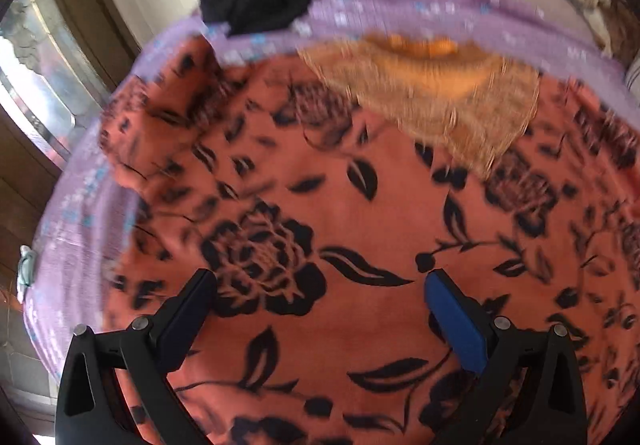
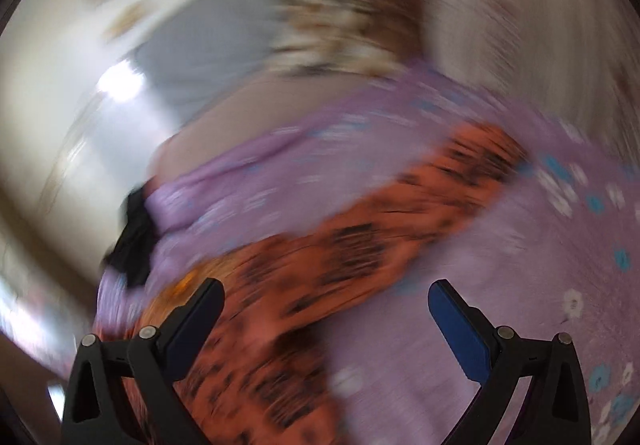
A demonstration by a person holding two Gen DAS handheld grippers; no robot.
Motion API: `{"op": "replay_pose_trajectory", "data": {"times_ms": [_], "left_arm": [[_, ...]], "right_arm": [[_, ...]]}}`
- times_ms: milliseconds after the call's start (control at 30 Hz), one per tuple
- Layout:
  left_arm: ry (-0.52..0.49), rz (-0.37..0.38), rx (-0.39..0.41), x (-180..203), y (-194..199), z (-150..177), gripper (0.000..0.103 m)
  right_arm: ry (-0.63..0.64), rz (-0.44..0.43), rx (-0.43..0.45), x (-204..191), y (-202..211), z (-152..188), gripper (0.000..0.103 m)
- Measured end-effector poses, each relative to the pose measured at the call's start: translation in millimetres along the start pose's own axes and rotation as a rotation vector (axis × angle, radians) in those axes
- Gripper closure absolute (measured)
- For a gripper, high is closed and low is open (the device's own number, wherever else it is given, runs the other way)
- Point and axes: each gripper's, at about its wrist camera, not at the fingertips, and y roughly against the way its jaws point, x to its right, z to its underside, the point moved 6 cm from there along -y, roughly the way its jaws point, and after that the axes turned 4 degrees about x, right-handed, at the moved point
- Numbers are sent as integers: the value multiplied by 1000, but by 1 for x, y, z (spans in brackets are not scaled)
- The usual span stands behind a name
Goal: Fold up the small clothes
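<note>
The orange garment [image 1: 436, 101], a small knit-looking piece with a brighter orange neckline, lies flat on the far part of the rust-red blanket [image 1: 320, 205] with its black rose print, ahead and a little to the right of your left gripper [image 1: 320, 279]. That blanket is spread over a lilac sheet [image 1: 420, 9] dotted with small white and blue flowers. A crumpled black garment [image 1: 268, 1] sits at the far left edge of the sheet, well apart from the orange one.

Your left gripper hangs over the blanket with its jaws spread wide and nothing between them; a black rose shows in the gap. Your right gripper [image 2: 325, 291] is likewise spread wide and empty. Its view is heavily smeared by motion, but you can make out the blanket [image 2: 360, 237] running diagonally under the left finger, the lilac sheet [image 2: 540, 265] under the right one, a bit of the orange garment [image 2: 184, 285] just beside the left fingertip, and the black garment [image 2: 134, 245] at the sheet's left edge.
</note>
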Motion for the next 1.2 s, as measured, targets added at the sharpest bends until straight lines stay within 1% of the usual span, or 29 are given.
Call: {"op": "replay_pose_trajectory", "data": {"times_ms": [33,67,100,133,200,267,333,400,500,533,567,600,633,700,733,767,800,867,900,967,1000,1067,1100,1200], "left_arm": [[17,10,10,1,1,0,0],[37,17,20,1,2,1,0],[47,19,20,1,2,3,0],[57,19,24,0,1,5,0],[88,17,45,-8,-3,8,0],[90,2,70,-7,-3,11,0],[102,4,61,-4,0,13,0],[114,18,45,-4,2,13,0],[103,10,35,-11,-5,5,0],[104,12,32,-11,-6,4,0],[106,14,26,-11,-6,1,0],[107,14,14,-12,-6,0,0],[108,18,4,-11,-7,-2,0],[99,23,-26,-11,-8,-6,0],[85,30,-46,-11,-8,-8,0],[69,36,-57,-12,-8,-10,0],[67,39,-57,-11,-5,-12,0],[79,27,-26,-17,3,-18,0],[94,26,-8,-21,9,-21,0],[122,23,19,-34,21,-28,0],[134,9,33,-42,25,-29,0],[152,-27,65,-57,31,-30,0],[161,-57,84,-68,34,-30,0],[217,-131,130,-96,43,-34,0]], "right_arm": [[-104,-1,4,24,-10,-13,1],[-190,-20,13,41,-19,-23,3],[-286,-35,24,65,-29,-37,7],[-336,-41,32,80,-34,-45,9],[-454,-52,44,113,-50,-63,22],[-536,-46,57,135,-66,-73,24],[-573,-42,60,148,-78,-81,28],[-575,-15,62,158,-92,-89,38],[-532,32,72,163,-101,-102,42],[-509,50,65,163,-107,-106,45],[-489,67,62,162,-112,-109,56],[-458,90,64,162,-117,-112,72],[-437,104,62,162,-120,-112,78],[-435,110,62,165,-122,-111,93],[-446,101,64,162,-119,-111,96],[-446,77,69,155,-116,-113,96],[-421,46,88,142,-110,-118,96],[-344,-34,113,103,-94,-126,96],[-310,-102,120,75,-83,-129,96],[-271,-206,119,32,-65,-127,96],[-239,-276,113,1,-54,-124,96],[-185,-373,98,-48,-35,-114,96],[-150,-439,83,-81,-24,-104,96],[-81,-558,37,-150,-5,-72,96]]}}
